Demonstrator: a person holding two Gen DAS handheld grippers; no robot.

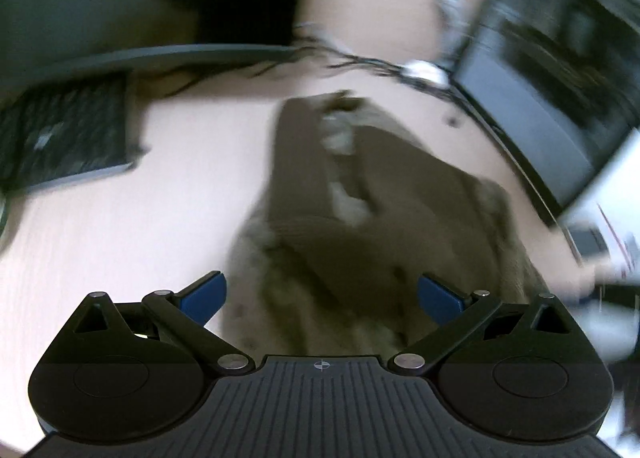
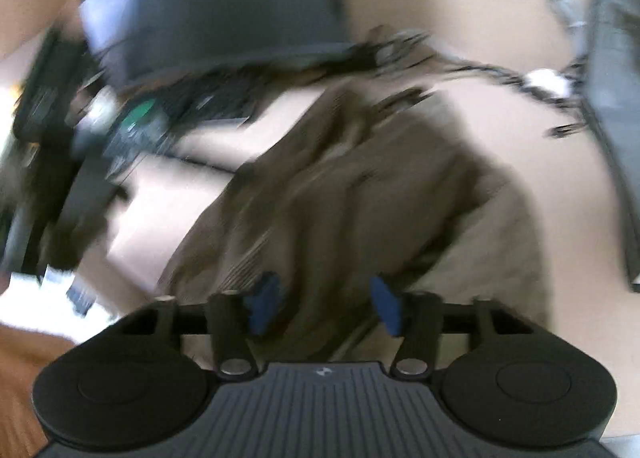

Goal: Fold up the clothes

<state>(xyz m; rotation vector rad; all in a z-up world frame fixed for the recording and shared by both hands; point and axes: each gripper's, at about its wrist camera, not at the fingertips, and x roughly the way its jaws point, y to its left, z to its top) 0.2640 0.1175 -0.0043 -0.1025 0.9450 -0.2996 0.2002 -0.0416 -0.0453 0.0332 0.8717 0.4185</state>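
We see the brown garment (image 1: 360,218) lying rumpled mid-surface (image 1: 120,238), toward twelve o'clock of both tools. Our left hand-held gripper (image 1: 322,294) and right hand-held gripper (image 2: 324,306) gape, holding nothing, probably positioned for fresh grabs.

Both wrist views downward, near, sharing garment (image 1: 360,218)

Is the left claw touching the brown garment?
Cannot tell. In the left wrist view, the left claw stands open over the brown garment; blur hides any contact.
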